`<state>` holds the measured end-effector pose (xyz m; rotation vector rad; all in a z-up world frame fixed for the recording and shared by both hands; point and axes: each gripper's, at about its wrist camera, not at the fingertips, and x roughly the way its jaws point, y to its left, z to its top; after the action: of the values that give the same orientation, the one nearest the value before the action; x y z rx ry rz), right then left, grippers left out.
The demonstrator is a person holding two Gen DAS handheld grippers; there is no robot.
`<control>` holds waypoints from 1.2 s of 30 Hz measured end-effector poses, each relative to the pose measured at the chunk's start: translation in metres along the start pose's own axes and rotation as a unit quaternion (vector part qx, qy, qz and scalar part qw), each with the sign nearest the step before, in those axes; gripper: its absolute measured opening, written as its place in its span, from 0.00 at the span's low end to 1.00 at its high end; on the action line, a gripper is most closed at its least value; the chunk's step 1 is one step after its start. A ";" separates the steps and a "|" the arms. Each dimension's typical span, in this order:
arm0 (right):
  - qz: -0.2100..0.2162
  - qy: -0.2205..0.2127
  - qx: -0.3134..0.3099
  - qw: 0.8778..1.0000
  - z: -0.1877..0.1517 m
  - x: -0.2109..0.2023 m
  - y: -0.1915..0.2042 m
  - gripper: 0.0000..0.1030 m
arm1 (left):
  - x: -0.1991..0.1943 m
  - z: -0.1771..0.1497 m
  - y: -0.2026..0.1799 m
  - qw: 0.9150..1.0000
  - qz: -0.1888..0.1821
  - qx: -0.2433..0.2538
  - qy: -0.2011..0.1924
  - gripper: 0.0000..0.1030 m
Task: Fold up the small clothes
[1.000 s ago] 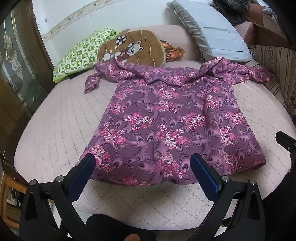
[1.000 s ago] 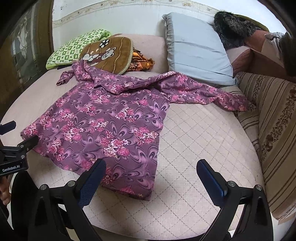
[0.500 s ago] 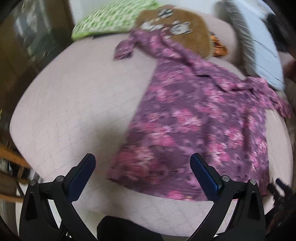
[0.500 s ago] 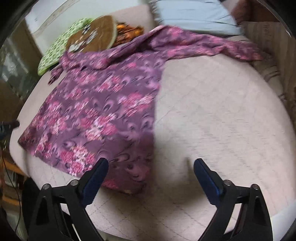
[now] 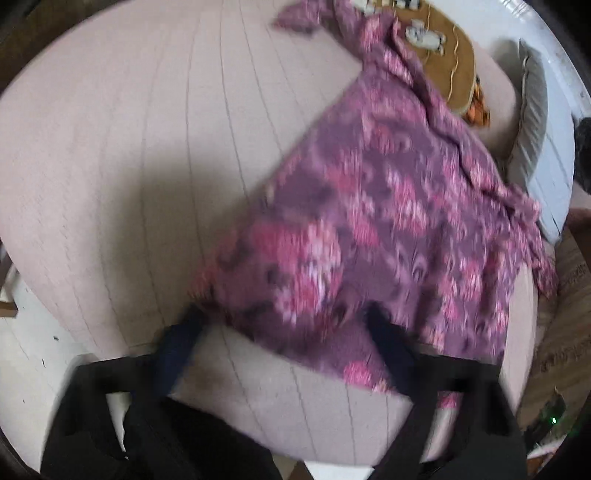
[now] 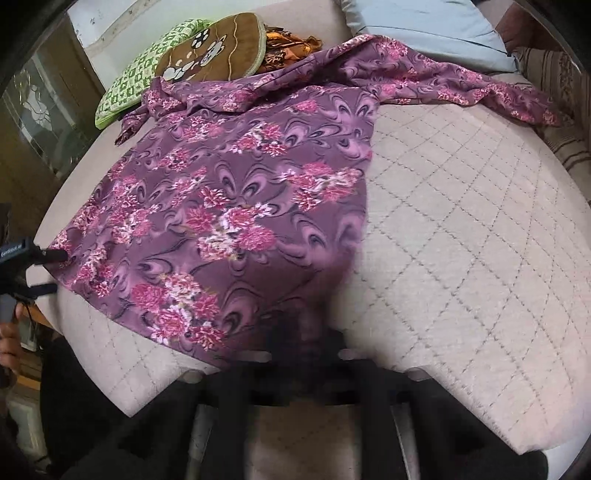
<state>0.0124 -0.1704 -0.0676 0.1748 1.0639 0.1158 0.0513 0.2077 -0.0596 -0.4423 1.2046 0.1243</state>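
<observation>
This is a lived-in room of a home, a bedroom or sitting room. A wide bed (image 6: 461,229) with a pale pink quilted cover fills both views. At its head, toward twelve o'clock, soft furnishings lean against a white wall (image 6: 122,18): a green patterned pillow (image 6: 129,85), a brown cushion with a cartoon bear (image 6: 218,48) and a grey-blue pillow (image 6: 424,26). A striped upholstered sofa arm (image 6: 557,81) sits at two o'clock, and a wooden door with patterned glass (image 6: 40,110) at ten o'clock.
</observation>
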 end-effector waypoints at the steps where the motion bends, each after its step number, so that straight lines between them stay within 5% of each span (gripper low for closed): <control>1: 0.014 -0.002 0.006 1.000 0.001 -0.003 -0.004 0.05 | -0.003 0.002 -0.002 1.000 -0.003 0.006 0.000 0.25; 2: 0.023 -0.005 0.006 1.000 0.001 -0.006 -0.005 0.05 | -0.004 0.006 -0.005 1.000 -0.009 0.008 0.005 0.03; 12: 0.093 -0.053 0.053 0.993 -0.008 -0.088 -0.044 0.04 | -0.055 -0.018 0.016 0.999 0.013 0.011 -0.030 0.01; 15: 0.093 -0.035 0.076 0.992 -0.018 -0.081 -0.058 0.05 | -0.047 -0.017 0.032 1.000 0.013 0.006 -0.018 0.01; 18: 0.087 -0.005 0.100 0.991 -0.018 -0.057 -0.065 0.13 | -0.040 -0.014 0.037 1.000 -0.028 -0.008 -0.004 0.03; 19: 0.082 -0.002 0.107 0.991 -0.018 -0.054 -0.065 0.14 | -0.039 -0.011 0.034 0.999 -0.040 -0.007 -0.005 0.07; 20: 0.077 -0.002 0.110 0.991 -0.016 -0.050 -0.064 0.15 | -0.037 -0.009 0.031 0.999 -0.048 -0.004 -0.004 0.25; 21: 0.077 -0.003 0.111 0.991 -0.014 -0.048 -0.064 0.23 | -0.031 -0.004 0.028 0.999 -0.049 -0.001 0.002 0.57; 22: 0.076 -0.005 0.113 0.991 -0.013 -0.047 -0.063 0.39 | -0.027 -0.001 0.025 0.999 -0.044 -0.005 0.004 0.66; 24: 0.067 -0.008 0.117 0.991 -0.013 -0.044 -0.064 0.52 | -0.016 0.004 0.024 0.999 -0.033 -0.023 0.008 0.67; 26: 0.058 -0.006 0.119 0.991 -0.014 -0.041 -0.064 0.52 | -0.004 0.008 0.026 0.997 -0.058 -0.053 0.024 0.68; 28: 0.060 0.003 0.119 0.991 -0.017 -0.036 -0.062 0.52 | 0.005 0.010 0.029 0.991 -0.083 -0.096 0.030 0.82; 31: 0.055 0.007 0.107 0.993 -0.019 -0.030 -0.057 0.52 | 0.007 0.011 0.025 0.990 -0.078 -0.116 0.025 0.83; 32: 0.056 0.003 0.103 0.993 -0.018 -0.031 -0.054 0.52 | 0.007 0.011 0.023 0.990 -0.080 -0.114 0.022 0.82; 33: 0.066 0.000 0.102 0.993 -0.018 -0.031 -0.052 0.51 | 0.005 0.011 0.020 0.989 -0.087 -0.114 0.017 0.68; 34: 0.075 -0.001 0.104 0.992 -0.017 -0.030 -0.050 0.49 | 0.005 0.012 0.016 0.988 -0.105 -0.112 0.016 0.51; 35: 0.077 0.000 0.103 0.992 -0.016 -0.028 -0.049 0.46 | 0.008 0.014 0.010 0.987 -0.121 -0.103 0.029 0.09; 36: 0.073 0.003 0.097 0.993 -0.015 -0.024 -0.046 0.29 | 0.011 0.016 0.005 0.987 -0.121 -0.096 0.041 0.03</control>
<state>-0.0121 -0.2183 -0.0628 0.4281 1.0674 0.1455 0.0678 0.2174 -0.0667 -0.7648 1.2150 0.0126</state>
